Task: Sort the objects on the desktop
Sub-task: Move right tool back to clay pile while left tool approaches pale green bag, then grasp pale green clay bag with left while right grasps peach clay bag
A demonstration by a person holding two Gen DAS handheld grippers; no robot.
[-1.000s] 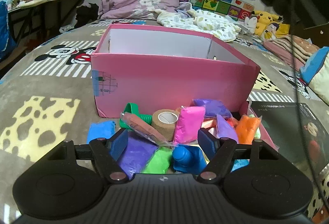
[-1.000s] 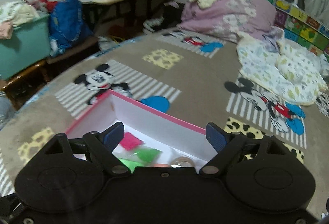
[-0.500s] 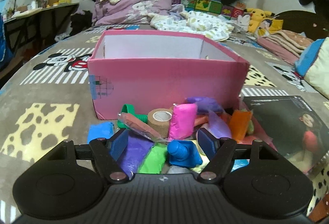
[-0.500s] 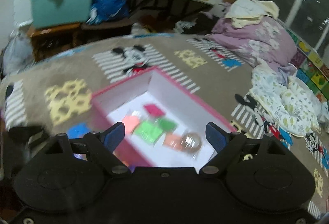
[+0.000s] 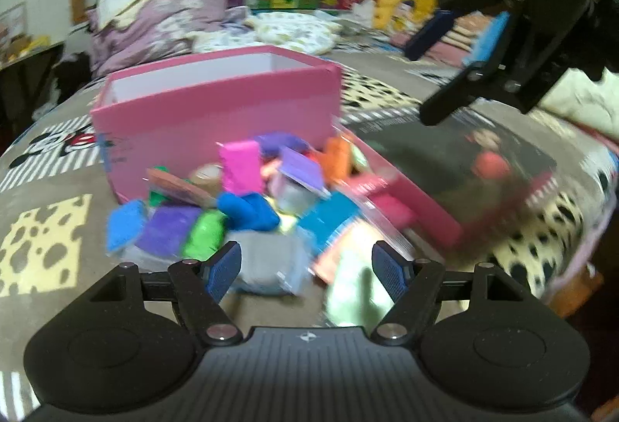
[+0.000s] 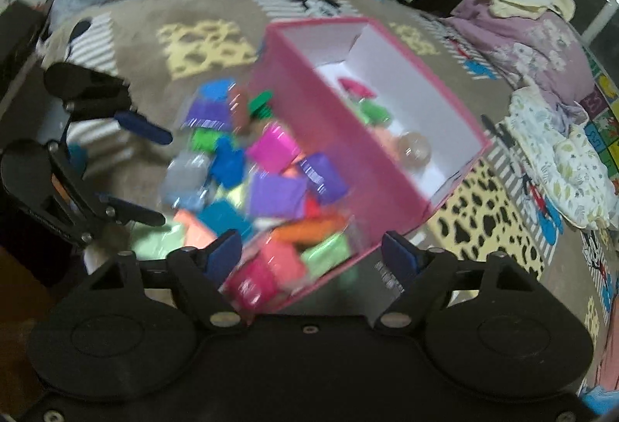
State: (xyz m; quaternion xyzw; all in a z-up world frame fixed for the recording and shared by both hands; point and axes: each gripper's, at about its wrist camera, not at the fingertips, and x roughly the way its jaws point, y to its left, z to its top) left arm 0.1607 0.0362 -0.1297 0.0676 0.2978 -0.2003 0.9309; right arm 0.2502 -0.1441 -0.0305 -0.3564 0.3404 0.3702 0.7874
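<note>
Right tool (image 6: 311, 253) swung from above pink box (image 6: 329, 128) toward the pile, both tools spread.

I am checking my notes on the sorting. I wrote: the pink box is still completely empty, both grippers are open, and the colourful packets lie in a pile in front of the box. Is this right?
Not quite: the pink box is not empty. The right wrist view shows several packets and a clear round object inside it. The rest holds: the left gripper and the right gripper are open, and the pile of packets lies in front of the box.
</note>
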